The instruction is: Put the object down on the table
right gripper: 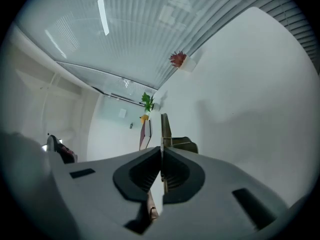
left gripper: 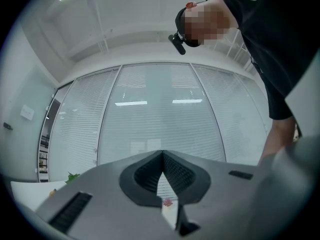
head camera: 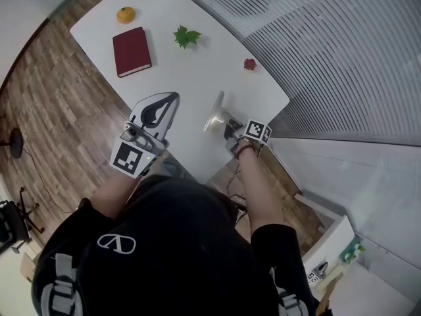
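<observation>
My right gripper (head camera: 218,110) lies low over the near edge of the white table (head camera: 197,78), rolled on its side. In the right gripper view its jaws (right gripper: 161,149) are shut, and a thin flat object (right gripper: 165,126) with a pale edge and a brownish side sticks out past the tips. I cannot tell what it is, and in the head view I cannot separate it from the jaws. My left gripper (head camera: 174,97) is held higher, left of the right one, jaws shut with nothing between them (left gripper: 162,153).
On the table lie a red book (head camera: 131,51), an orange (head camera: 125,14), a green leaf (head camera: 187,37) and a small red flower-like thing (head camera: 250,64). Window blinds run along the table's right side. Wooden floor lies to the left.
</observation>
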A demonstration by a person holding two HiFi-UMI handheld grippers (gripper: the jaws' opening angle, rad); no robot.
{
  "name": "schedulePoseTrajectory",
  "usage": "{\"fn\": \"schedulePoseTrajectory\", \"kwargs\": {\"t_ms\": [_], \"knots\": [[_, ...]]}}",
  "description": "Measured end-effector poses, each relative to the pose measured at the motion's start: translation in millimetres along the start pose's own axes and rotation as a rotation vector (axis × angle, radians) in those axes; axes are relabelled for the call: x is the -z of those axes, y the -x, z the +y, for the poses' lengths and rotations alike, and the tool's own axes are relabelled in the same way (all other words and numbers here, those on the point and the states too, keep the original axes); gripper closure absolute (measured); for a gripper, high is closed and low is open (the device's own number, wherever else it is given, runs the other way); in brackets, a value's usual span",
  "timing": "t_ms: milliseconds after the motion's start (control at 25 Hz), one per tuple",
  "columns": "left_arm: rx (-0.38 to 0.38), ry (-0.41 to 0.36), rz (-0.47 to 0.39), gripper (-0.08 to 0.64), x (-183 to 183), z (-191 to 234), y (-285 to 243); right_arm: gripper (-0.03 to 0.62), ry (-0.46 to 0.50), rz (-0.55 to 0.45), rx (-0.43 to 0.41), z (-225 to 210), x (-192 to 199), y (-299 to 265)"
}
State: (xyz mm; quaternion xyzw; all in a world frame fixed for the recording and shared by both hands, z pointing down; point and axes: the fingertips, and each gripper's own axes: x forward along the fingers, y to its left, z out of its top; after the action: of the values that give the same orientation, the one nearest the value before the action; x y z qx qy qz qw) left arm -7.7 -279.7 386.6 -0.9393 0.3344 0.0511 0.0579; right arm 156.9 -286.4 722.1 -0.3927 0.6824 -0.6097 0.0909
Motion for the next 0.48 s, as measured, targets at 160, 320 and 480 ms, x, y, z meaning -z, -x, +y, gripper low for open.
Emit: {"fn": "schedulePoseTrajectory", "kwargs": {"t_ms": [160, 320, 480], "knots": [[-0.002, 0.001, 0.0, 0.554, 2, -1, 0, 0.588, -0.02, 0.052, 0.039, -16, 4, -13], [-0.006, 0.01, 0.024, 0.554, 10, 0, 3, 0.588, -0.039, 0.088, 0.058, -27, 10, -22], [-0.008, 0.008, 0.034, 0.554, 13, 1, 5, 0.588, -0.054, 0.097, 0.06, -29, 12, -28]]}}
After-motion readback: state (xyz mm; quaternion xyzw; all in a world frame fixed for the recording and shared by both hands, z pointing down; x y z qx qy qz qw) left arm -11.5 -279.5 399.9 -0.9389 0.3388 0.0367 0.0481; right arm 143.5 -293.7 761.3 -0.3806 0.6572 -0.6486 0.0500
